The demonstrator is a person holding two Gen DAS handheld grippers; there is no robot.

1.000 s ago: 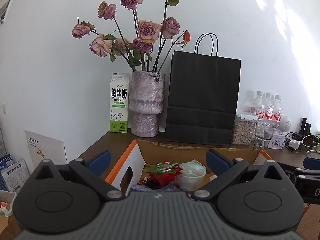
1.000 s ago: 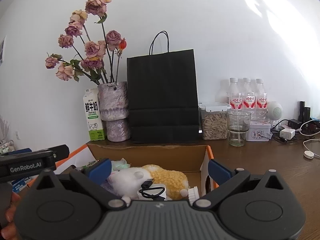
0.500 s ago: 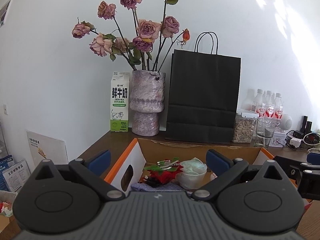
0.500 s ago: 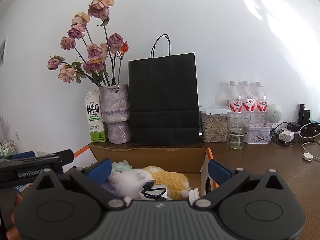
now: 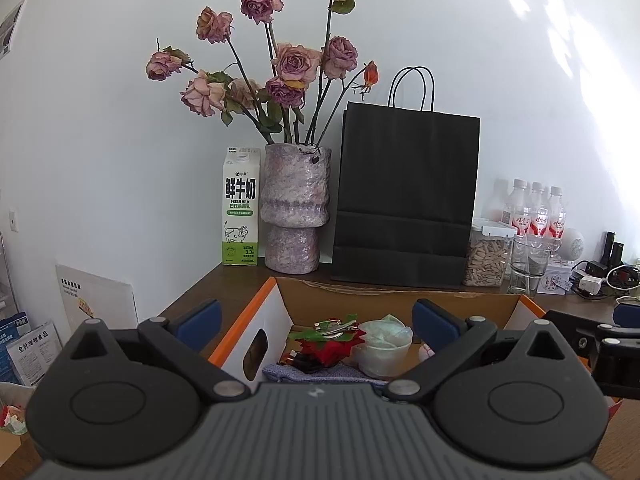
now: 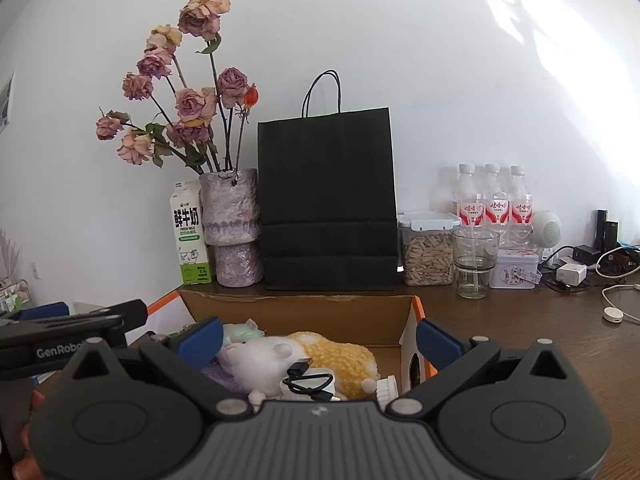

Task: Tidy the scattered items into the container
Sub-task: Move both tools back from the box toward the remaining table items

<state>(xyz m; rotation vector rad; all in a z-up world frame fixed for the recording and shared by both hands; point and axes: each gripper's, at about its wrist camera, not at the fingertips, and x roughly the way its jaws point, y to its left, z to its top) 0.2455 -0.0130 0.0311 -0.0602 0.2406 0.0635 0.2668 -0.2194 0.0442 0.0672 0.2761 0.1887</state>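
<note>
Cardboard box (image 5: pixel 400 300), orange-edged, on wood desk (image 6: pixel 520 332): fuzzy plush (image 6: pixel 304 356), coiled black cable (image 6: pixel 308 380), translucent cup (image 5: pixel 384 346), red flower (image 5: pixel 328 346). Left gripper (image 5: pixel 316 320) and right gripper (image 6: pixel 318 336) spread wide, empty. Views nearly unchanged.

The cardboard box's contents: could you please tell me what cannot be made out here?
- Left wrist view: the cardboard box near side and floor, hidden by the left gripper.
- Right wrist view: the plush toy lower half, behind the right gripper.
- Milk carton small print: too small.
</note>
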